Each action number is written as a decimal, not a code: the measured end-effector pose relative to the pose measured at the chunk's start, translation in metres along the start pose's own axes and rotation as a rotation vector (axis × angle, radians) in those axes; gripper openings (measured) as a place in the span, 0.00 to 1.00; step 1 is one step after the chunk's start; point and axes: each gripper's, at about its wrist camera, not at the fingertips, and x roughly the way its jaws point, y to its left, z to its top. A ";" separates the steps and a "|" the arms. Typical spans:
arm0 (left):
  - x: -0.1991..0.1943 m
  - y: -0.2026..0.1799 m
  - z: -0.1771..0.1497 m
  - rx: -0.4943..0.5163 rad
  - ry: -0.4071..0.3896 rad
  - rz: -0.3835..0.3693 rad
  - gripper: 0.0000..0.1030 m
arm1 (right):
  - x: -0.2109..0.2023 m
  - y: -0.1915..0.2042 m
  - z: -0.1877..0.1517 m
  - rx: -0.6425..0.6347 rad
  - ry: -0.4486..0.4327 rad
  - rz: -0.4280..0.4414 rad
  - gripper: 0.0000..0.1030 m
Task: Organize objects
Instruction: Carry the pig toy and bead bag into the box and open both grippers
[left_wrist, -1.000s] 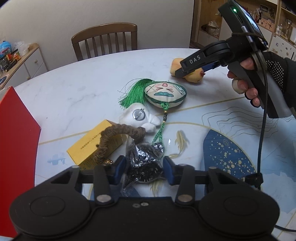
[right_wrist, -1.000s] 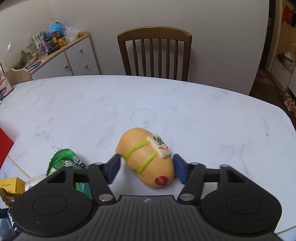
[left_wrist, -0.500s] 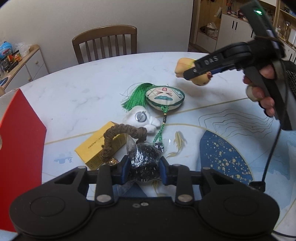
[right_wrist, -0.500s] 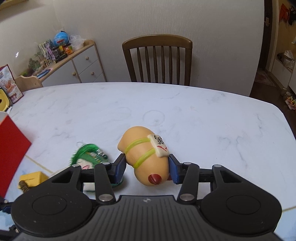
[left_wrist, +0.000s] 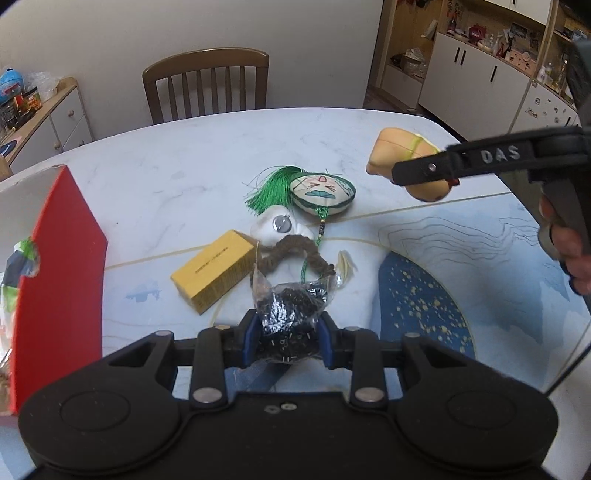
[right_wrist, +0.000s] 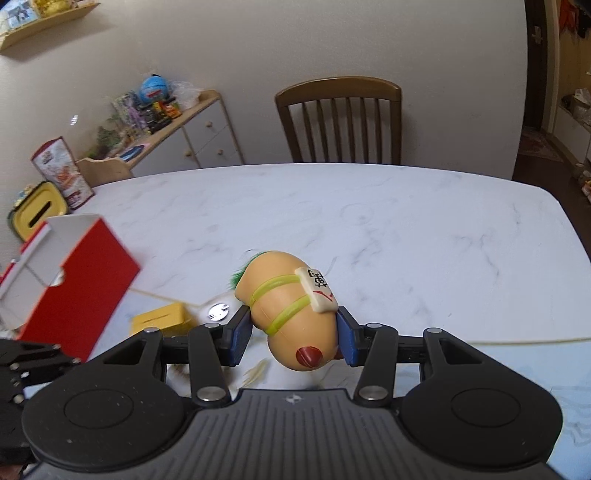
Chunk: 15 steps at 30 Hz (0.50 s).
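Left wrist view shows the left gripper (left_wrist: 288, 341) clamped on a clear bag of small black pieces (left_wrist: 290, 314), the bag pinched between the two blue pads (left_wrist: 248, 341) and bulging up ahead of them, over the near part of the table (left_wrist: 184, 155). Just beyond the bag lie a brown braided loop (left_wrist: 291, 247) and a yellow box (left_wrist: 216, 271), the loop resting partly against a white tooth-shaped toy (left_wrist: 277, 227). Farther toward the middle of the table sits a round cat-face pouch (left_wrist: 321, 190) with a green tassel (left_wrist: 271, 186) fanned to its left. A red box (left_wrist: 59, 280) stands at the table's left edge, open at the top. On the right side, the right gripper (right_wrist: 293, 338) is closed around a tan dog-shaped toy (right_wrist: 291, 314), raised clear of the tabletop; a hand (left_wrist: 565, 243) grips its handle. Right wrist view shows the toy wedged between that gripper's blue pads (right_wrist: 240, 336), its red-tipped end pointing back toward the camera, green bands and a small white tile with black characters across its upper side. Below and to the left of it in that view are the yellow box, the red box and a metal disc on the white toy. A wooden chair (right_wrist: 340, 122) stands at the table's far edge.
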 end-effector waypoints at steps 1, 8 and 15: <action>-0.004 0.001 -0.001 -0.001 -0.002 -0.002 0.30 | -0.004 0.004 -0.003 0.006 0.001 0.007 0.46; -0.031 0.019 -0.002 -0.047 -0.025 -0.013 0.30 | -0.033 0.033 -0.016 0.001 -0.013 0.035 0.46; -0.062 0.045 0.004 -0.086 -0.085 -0.008 0.30 | -0.054 0.066 -0.013 -0.033 -0.034 0.035 0.46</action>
